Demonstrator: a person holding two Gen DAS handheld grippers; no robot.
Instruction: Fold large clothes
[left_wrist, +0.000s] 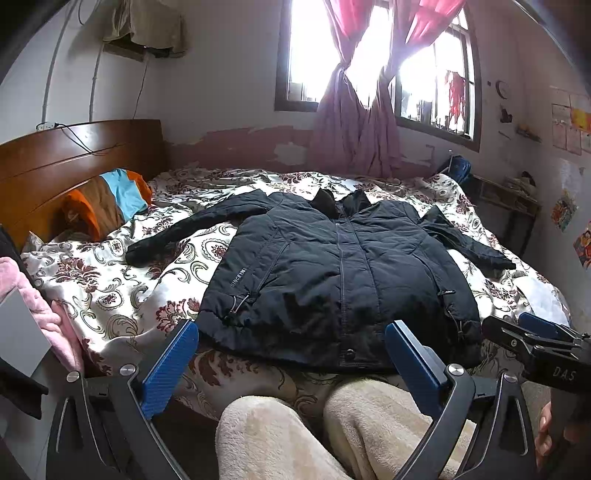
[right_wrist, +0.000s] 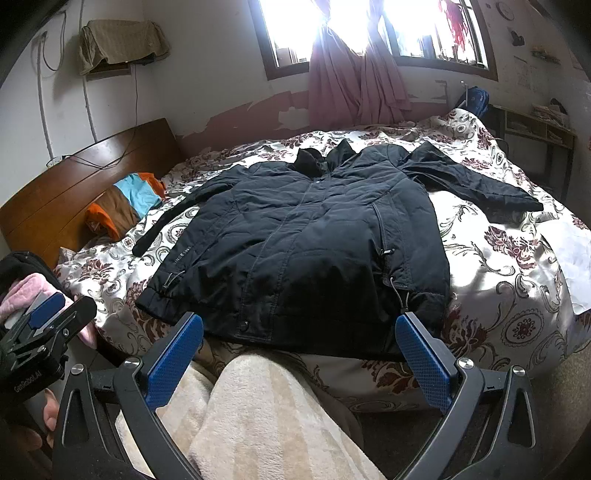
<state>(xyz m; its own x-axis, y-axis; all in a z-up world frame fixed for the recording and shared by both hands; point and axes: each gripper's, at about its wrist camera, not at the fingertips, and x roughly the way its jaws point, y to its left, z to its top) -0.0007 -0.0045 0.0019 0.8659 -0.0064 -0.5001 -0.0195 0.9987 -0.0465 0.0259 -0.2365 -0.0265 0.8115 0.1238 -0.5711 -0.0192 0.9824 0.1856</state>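
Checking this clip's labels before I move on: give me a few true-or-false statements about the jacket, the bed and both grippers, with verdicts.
1. The dark jacket lies front up, sleeves spread. True.
2. The left gripper is shut on the hem. False: open, holding nothing.
3. The right gripper is open. True.
4. The floral bedspread is plain white. False: patterned.
5. The jacket is folded in half. False: unfolded.

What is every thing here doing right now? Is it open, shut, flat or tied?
Black jacket: flat on the bed, zipped, sleeves spread, unfolded.
Left gripper: open, empty.
Right gripper: open, empty.
Curtains: tied back.
Floral bedcover: spread, wrinkled.
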